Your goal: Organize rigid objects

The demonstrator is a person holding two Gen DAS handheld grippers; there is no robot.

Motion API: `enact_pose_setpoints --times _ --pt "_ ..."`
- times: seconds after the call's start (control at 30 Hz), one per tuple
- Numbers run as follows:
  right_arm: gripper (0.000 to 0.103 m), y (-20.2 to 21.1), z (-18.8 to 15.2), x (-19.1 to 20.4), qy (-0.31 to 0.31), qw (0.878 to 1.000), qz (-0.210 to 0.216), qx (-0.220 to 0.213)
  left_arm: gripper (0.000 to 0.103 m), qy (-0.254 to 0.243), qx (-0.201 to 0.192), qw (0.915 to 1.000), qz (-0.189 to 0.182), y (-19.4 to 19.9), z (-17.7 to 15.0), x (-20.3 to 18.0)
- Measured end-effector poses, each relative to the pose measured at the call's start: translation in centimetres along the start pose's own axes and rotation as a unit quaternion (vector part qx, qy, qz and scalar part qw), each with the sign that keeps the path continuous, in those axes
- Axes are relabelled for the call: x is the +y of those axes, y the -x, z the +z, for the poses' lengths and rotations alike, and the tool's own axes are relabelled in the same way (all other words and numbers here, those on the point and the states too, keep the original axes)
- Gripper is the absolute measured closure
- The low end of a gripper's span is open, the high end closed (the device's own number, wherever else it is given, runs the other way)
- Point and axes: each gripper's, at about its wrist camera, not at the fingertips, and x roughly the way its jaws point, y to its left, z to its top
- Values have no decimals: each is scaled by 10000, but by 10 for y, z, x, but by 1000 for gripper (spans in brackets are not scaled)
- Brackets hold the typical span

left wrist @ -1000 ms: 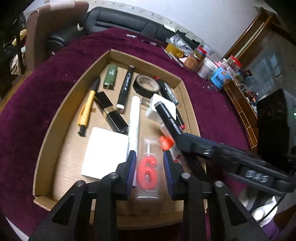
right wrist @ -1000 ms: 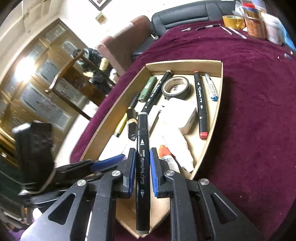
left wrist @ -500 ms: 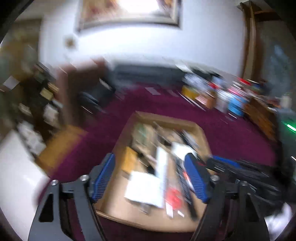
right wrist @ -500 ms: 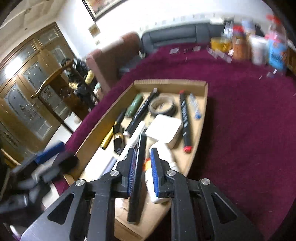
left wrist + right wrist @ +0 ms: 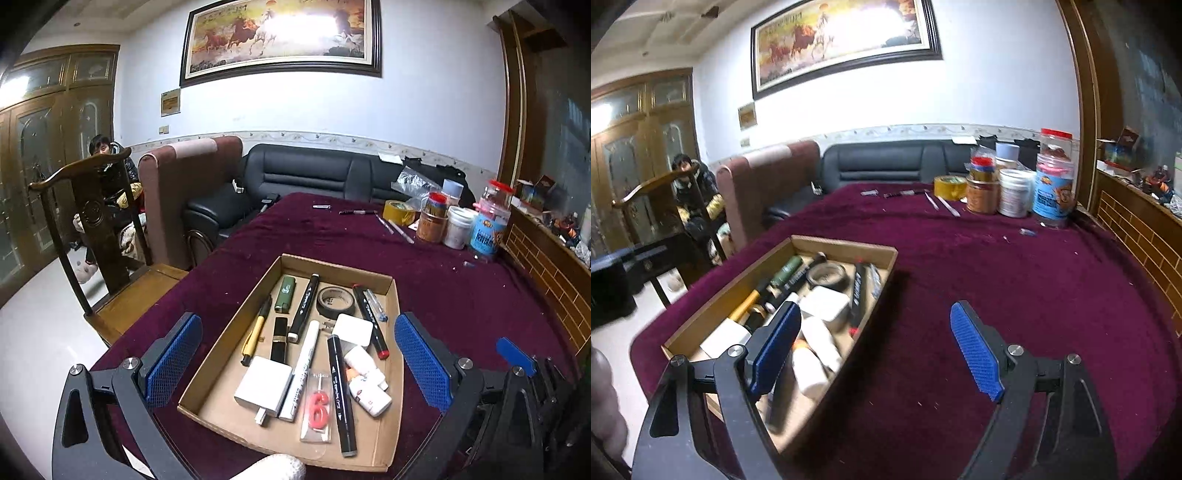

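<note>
A shallow cardboard tray (image 5: pixel 391 369) sits on the maroon tablecloth, also in the right wrist view (image 5: pixel 846 245). In it lie a red "6" candle (image 5: pixel 318 408), a black marker (image 5: pixel 340 391), a white marker (image 5: pixel 303 367), a white adapter (image 5: pixel 263 386), a tape roll (image 5: pixel 335 302), a green lighter (image 5: pixel 285 297), a yellow pen (image 5: pixel 255 335) and white bottles (image 5: pixel 365 384). My left gripper (image 5: pixel 298 363) is open and empty, pulled back above the tray. My right gripper (image 5: pixel 877 352) is open and empty over the tray's right edge.
Jars and tubs (image 5: pixel 458 225), a yellow tape roll (image 5: pixel 398 212) and loose pens (image 5: pixel 395 226) stand at the table's far right. A wooden chair (image 5: pixel 107 236), an armchair and a black sofa (image 5: pixel 306 184) are behind. A person sits at far left (image 5: pixel 107 162).
The left gripper let go of the "6" candle, the right let go of the black marker; both lie in the tray. Both grippers opened wide and pulled back and up.
</note>
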Motion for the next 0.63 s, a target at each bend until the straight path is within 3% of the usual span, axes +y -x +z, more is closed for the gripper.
enact_pose_setpoints --times 0.33,0.63 --pt "19 4 -13 16 536 9985 49 -57 1 -58 308 9990 327 -6 -10 -2" --pt "19 0 -13 14 548 9985 -37 45 1 -86 479 9981 386 -11 -15 3"
